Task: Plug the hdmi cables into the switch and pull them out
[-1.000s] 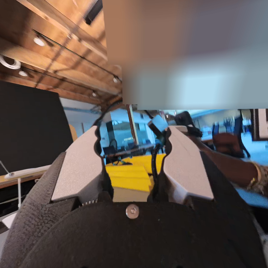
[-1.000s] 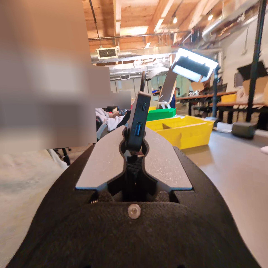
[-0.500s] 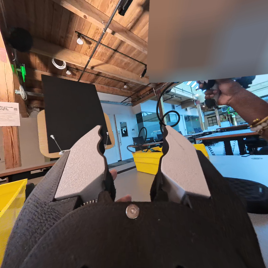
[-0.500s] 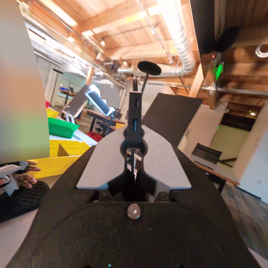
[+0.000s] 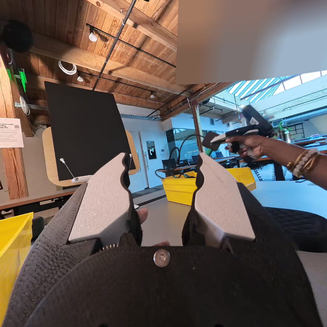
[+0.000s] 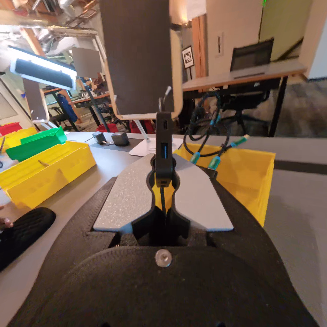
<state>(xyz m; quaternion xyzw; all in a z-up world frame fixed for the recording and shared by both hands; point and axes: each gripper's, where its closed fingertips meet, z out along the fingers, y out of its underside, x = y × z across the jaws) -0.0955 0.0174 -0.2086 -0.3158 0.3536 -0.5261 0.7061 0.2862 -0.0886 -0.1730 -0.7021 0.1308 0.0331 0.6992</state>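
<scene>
Across the grey table (image 6: pixel 292 221) I count three bins: a yellow bin (image 6: pixel 244 178) just past my right gripper (image 6: pixel 163 169), a second yellow one (image 6: pixel 46 173) at left, and a green bin (image 6: pixel 35 145) resting on the far edge of that one. Cables (image 6: pixel 205 141) with teal plugs rise from the near bin, coiling above its rim. Two small black adapters (image 6: pixel 120 138) and a white stand base (image 6: pixel 141 148) sit farther back. Beyond the table I note desks, office chairs and a laptop (image 6: pixel 251 58). A dark panel (image 6: pixel 138 56) on a wood backing stands on the white base.

My right gripper is clamped on the switch (image 6: pixel 163 159), a slim black block held upright, its ports facing the camera. A thin black lead hangs from its lower end between the fingers; another leaves its top.

My left gripper (image 5: pixel 161 169) stands spread apart with nothing between the fingers. From its view I see the right gripper (image 5: pixel 235 136) in a hand (image 5: pixel 251 146) with bracelets at the wrist, raised above the table, the switch (image 5: pixel 210 143) at its tip. Overhead run timber beams and track lights.

Writing: a white notice (image 5: pixel 10 132) with a square code hangs on a post at left; a door bears a phone sign (image 5: pixel 151 151). Contents not recorded. No brand marks legible.
</scene>
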